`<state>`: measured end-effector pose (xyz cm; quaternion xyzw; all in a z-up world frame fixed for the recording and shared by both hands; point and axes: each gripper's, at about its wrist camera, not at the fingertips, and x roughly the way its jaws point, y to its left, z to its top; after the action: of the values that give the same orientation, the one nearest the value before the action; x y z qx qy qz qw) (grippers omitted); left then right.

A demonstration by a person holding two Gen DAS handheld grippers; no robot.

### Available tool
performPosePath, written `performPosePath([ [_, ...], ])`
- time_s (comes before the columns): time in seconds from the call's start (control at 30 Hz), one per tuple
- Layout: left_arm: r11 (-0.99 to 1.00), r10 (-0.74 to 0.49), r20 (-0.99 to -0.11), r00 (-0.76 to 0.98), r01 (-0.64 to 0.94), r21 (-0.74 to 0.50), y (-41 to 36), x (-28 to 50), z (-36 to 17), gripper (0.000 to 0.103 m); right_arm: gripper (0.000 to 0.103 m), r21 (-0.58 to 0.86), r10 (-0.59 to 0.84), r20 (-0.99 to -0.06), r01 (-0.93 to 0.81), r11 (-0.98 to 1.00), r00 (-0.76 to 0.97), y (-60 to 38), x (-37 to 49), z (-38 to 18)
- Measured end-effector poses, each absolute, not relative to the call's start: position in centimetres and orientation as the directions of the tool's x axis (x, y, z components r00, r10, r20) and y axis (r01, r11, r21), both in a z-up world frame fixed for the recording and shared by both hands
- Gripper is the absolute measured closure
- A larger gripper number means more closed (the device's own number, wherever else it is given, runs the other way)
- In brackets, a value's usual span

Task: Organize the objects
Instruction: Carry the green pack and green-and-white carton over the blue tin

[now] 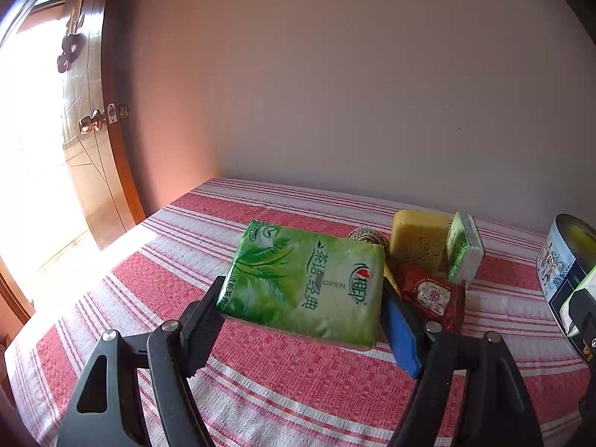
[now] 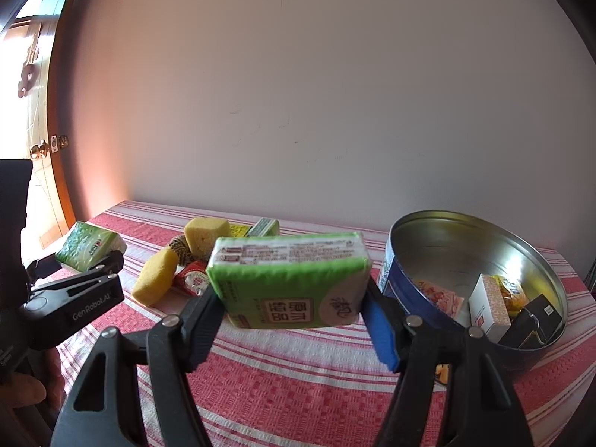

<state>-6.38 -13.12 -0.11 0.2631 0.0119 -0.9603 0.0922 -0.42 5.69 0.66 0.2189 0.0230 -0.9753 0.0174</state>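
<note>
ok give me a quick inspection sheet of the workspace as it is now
surface: table under a red and white striped cloth.
job's things: round tin at the right, open, with a few small boxes and packets inside; green tissue pack between the left tongs; second tissue pack held off the cloth by the right tongs.
clutter: two yellow sponges, ball of twine, red packet, small green pack, bunched mid-table.
grippers: both tongs shut on a tissue pack.
cables: nothing seen.
surroundings: plain wall behind, wooden door at the left.
</note>
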Motion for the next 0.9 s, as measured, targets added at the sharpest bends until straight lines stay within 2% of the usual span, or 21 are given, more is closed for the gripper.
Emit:
performPosePath([
  [0.9, -0.998, 0.0, -0.456, -0.89, -0.025, 0.049, -0.6, -4.0, 2.1, 0.025, 0.033, -0.045, 0.146, -0.327, -0.139, -0.989, -0.934, 17.6, 1.6, 2.6],
])
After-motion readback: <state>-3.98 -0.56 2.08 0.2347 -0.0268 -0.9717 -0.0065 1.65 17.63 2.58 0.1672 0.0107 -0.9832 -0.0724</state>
